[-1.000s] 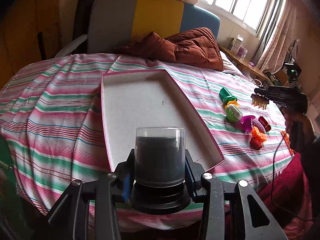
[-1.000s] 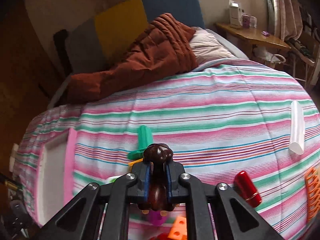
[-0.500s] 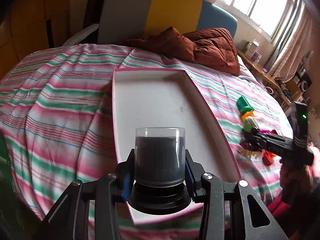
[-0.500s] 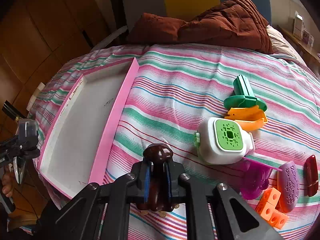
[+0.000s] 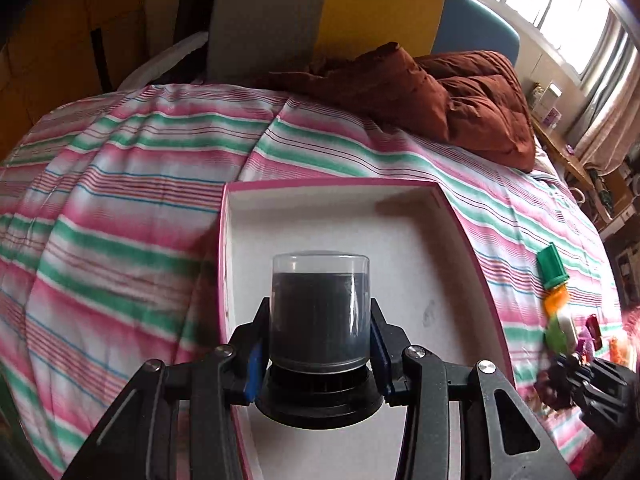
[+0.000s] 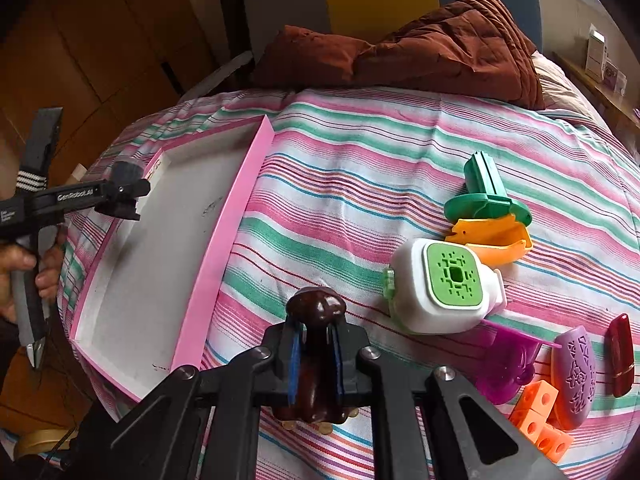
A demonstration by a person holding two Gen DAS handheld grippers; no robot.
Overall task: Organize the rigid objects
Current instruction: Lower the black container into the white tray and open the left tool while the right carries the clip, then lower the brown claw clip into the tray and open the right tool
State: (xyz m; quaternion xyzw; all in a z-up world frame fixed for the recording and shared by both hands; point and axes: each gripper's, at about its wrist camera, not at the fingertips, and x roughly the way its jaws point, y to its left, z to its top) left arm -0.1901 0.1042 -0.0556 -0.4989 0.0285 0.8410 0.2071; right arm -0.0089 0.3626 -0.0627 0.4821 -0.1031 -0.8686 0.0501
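Observation:
My left gripper (image 5: 318, 354) is shut on a clear-lidded container of dark discs (image 5: 319, 312), held over the near end of the pink-rimmed white tray (image 5: 436, 192). It also shows in the right wrist view (image 6: 124, 196) at the tray's (image 6: 236, 216) left side. My right gripper (image 6: 316, 356) is shut on a dark brown hair claw clip (image 6: 316, 312), above the striped bedspread just right of the tray. The right gripper appears blurred in the left wrist view (image 5: 560, 376).
Toys lie on the bedspread to the right: a green piece (image 6: 486, 192), an orange piece (image 6: 492, 240), a white and green box (image 6: 444, 284), purple pieces (image 6: 508, 364), orange cubes (image 6: 540, 412), a red tube (image 6: 622, 356). A brown duvet (image 6: 440, 48) lies at the back.
My left gripper has moved forward over the tray with the container. My right gripper has come closer to the tray's right rim with the clip.

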